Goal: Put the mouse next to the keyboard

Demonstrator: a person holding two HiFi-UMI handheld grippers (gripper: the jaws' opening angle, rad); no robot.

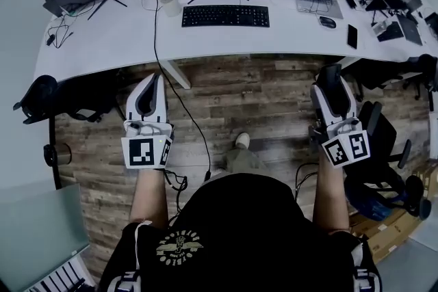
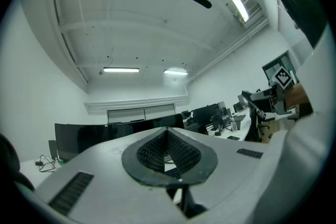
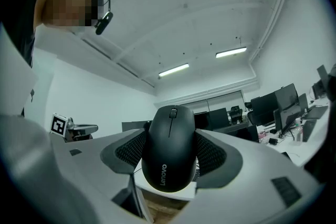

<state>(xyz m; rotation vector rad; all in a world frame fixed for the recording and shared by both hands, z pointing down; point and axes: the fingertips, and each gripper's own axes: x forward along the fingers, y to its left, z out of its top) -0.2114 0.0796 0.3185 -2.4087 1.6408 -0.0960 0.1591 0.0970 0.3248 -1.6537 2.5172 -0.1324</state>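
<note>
black mouse (image 3: pixel 169 149) sits tight in the right tool (image 1: pixel 333 78), whose jaws are spread wide around it. left tool (image 1: pixel 152 82) is closed, with nothing in it. the mouse is in the air, well back from the keyboard (image 1: pixel 225 16) on the bench (image 1: pixel 102 41), so carrying it over and setting it down are left. in the head view, the mouse is hard to see.

Mouse (image 3: pixel 169 141): black, rounded, scroll wheel uppermost, Lenovo wordmark near its lower end; clamped by its flanks between the ribbed pads of my right gripper (image 3: pixel 170 157); keyboard (image 1: pixel 225 16): black, full-width, lying flat on the white desk (image 1: pixel 109 37), well apart from the mouse.
</note>
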